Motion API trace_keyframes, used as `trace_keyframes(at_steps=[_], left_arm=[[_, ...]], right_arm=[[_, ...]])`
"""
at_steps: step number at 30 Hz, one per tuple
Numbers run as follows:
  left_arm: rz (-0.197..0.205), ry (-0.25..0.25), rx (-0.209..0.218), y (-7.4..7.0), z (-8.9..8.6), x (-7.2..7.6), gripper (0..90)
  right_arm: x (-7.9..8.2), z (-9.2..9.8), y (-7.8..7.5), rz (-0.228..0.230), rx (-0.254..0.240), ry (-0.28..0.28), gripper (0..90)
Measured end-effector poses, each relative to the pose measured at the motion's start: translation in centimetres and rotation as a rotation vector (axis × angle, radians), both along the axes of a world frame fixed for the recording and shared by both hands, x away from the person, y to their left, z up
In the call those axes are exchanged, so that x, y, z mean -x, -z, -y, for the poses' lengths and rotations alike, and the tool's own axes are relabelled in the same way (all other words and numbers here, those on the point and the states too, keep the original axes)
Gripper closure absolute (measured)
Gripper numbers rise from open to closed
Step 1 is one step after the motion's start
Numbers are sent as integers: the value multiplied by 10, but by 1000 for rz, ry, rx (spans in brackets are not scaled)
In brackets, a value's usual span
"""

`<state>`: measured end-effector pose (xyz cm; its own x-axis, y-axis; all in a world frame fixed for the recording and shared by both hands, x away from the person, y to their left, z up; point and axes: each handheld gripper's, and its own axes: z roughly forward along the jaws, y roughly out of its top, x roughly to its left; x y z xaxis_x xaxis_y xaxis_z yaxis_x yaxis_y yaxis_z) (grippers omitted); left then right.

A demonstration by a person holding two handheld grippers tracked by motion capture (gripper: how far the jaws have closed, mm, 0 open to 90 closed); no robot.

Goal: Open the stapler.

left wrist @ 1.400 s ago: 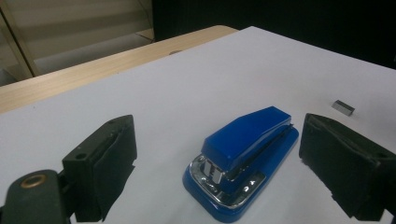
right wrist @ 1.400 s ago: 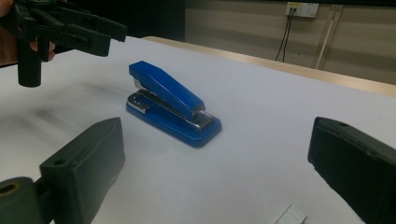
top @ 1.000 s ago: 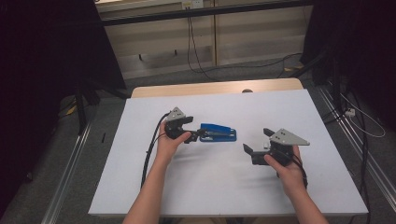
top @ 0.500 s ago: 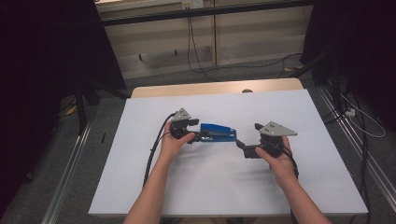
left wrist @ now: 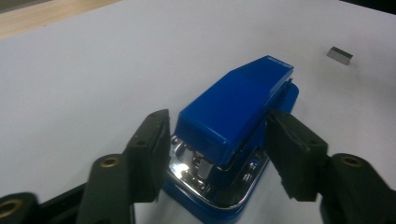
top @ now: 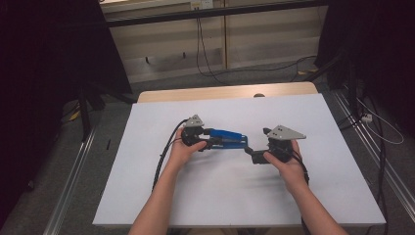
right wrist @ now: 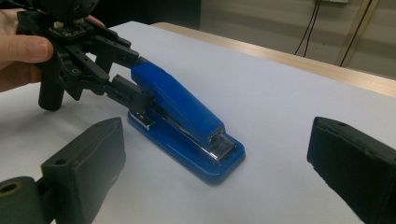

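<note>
The blue stapler (top: 226, 139) lies flat on the white table (top: 147, 196), about midway between the left and right edges and a little nearer the far edge than the near one. The left gripper (top: 208, 141) comes at it from the left-edge side, and its jaws have just been closing with the stapler's hinged rear end between them. In the left gripper view the stapler (left wrist: 233, 126) sits squarely between the two black pads: the right-hand pad is up against the blue body, the left-hand pad is right beside the chrome rear, but contact there is too close to call. From the right gripper view, the left gripper (right wrist: 133, 84) brackets the stapler's (right wrist: 182, 121) back end, one finger on top of the blue lid, one low at the base, the person's hand (right wrist: 23, 51) behind it.

The right gripper (top: 254, 154) sits toward the right edge, just beyond the stapler's nose, apart from it. Its jaws stand wide open, empty, pointing at the stapler's front.

Out past the stapler's nose in the left gripper view, a small strip of staples (left wrist: 339, 54) lies on the table, well apart from everything.
</note>
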<state>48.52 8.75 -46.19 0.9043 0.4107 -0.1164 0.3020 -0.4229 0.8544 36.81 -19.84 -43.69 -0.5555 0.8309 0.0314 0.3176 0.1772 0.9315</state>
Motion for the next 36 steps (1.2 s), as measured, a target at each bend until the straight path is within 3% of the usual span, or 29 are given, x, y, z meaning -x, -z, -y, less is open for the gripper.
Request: trace_keyframes(at_steps=[5,8,18,29,33,36], left_arm=[[16,17,-24,-2,1,0,478],[11,20,-38,-5,1,0,485],[2,33,-34,-7,-1,-2,504],[-28,15,94,-18,-4,-1,531],[-36,11,104,-19,-4,-1,536],[-37,9,131,-21,-4,0,550]], right_arm=[[-1,-1,2,-7,-4,7,38],[-1,-4,3,1,26,6,36],[-3,-14,10,-14,38,-1,38],[-7,-32,10,-31,24,11,50],[-8,-40,11,-72,9,2,149],[-10,-45,13,-93,24,-17,292]])
